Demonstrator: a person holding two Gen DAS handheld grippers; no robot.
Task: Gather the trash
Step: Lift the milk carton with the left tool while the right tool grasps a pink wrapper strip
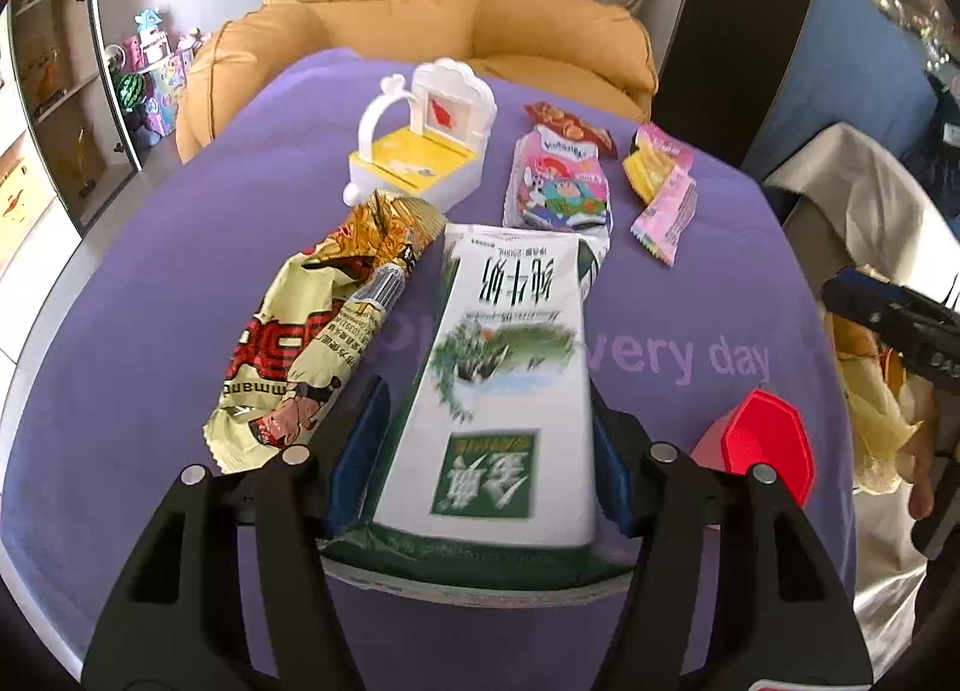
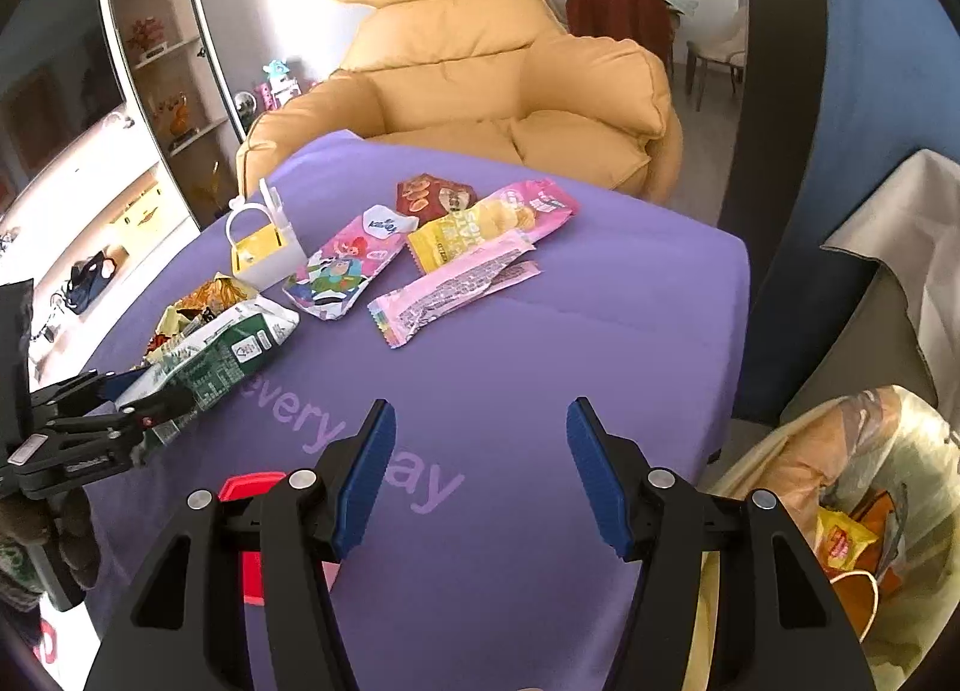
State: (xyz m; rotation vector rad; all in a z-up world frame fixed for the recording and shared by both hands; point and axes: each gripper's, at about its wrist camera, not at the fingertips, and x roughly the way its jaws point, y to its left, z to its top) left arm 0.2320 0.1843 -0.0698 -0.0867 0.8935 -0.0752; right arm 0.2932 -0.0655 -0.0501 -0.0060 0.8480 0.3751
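A white and green milk carton [image 1: 504, 367] lies tilted between the blue pads of my left gripper [image 1: 489, 391], which press on its two sides. The right wrist view shows the same carton [image 2: 222, 349] held at the far left by the left gripper [image 2: 138, 397]. My right gripper [image 2: 480, 412] hangs open and empty over the purple cloth [image 2: 540, 343]. On the cloth lie a crumpled yellow and red snack wrapper [image 1: 300, 355], a cartoon pouch [image 1: 558, 187], pink and yellow wrappers [image 1: 660, 199] and a brown packet [image 1: 570, 123].
A white and yellow toy [image 1: 420, 150] stands at the back of the cloth. A red cup-like object [image 1: 762, 445] sits near the front edge. A clear bag [image 2: 840, 481] holding wrappers hangs at the right. A tan armchair [image 2: 480, 60] stands behind the table.
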